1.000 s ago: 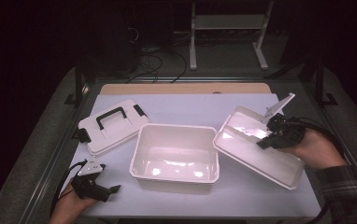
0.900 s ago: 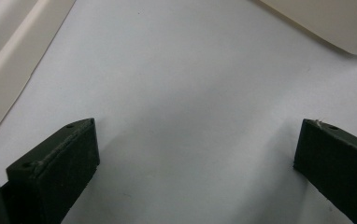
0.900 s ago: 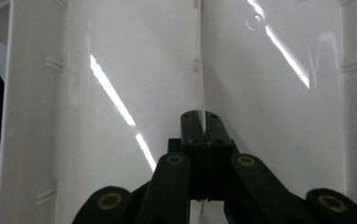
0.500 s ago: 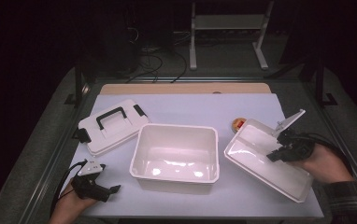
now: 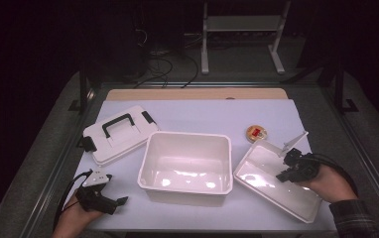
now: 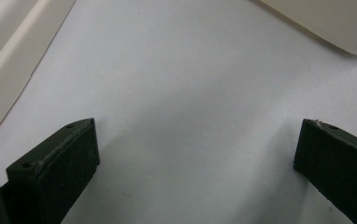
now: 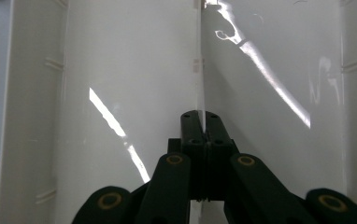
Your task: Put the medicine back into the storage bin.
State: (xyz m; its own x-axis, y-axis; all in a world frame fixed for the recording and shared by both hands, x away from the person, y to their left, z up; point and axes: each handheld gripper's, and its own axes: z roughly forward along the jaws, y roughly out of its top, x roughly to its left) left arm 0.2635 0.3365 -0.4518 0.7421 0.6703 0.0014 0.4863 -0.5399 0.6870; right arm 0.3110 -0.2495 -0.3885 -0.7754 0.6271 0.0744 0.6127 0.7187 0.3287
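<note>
Two white trays (image 5: pixel 185 163) (image 5: pixel 262 176), one lid (image 5: pixel 120 134), two tools (image 5: pixel 120 201) (image 5: pixel 283 174)

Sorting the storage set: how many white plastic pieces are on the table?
3. The lid with black handle lies at the left, the open bin in the middle, and the shallow tray, pinched at its rim by the right gripper, at the right.

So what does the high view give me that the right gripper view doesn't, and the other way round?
High view alone: the lid with the black handle, the deep white bin, a small round red and yellow thing, the left gripper with nothing between its open jaws.

Right gripper view alone: its jaws pinching the thin edge of the tray's wall.

Both: the right gripper and the shallow white tray.
</note>
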